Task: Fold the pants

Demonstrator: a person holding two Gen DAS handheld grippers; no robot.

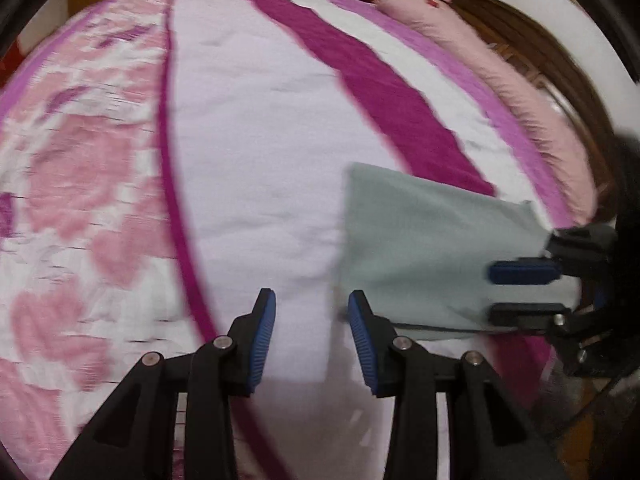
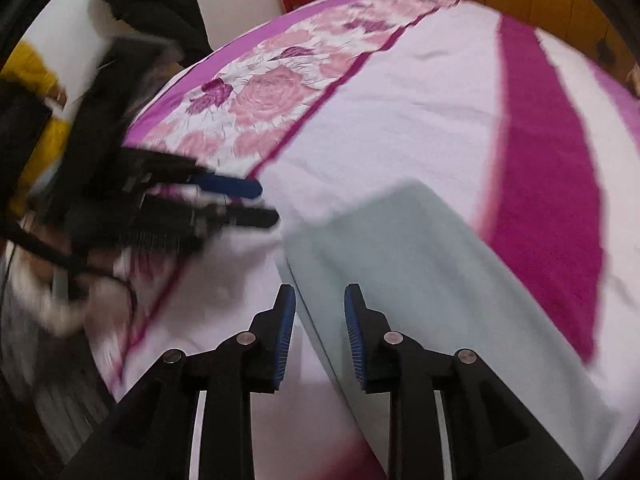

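Here both hand-held grippers, left [image 1: 311,304] and right [image 2: 320,300], agape above pants [image 2: 420,280], nothing held

A pink floral bedspread [image 1: 248,128], pink pillow [image 1: 520,92] and wooden headboard [image 1: 532,48].

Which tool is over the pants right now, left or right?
The right tool: its open fingers straddle the pants' edge. The left tool, also open, is over bare bedspread beside them.
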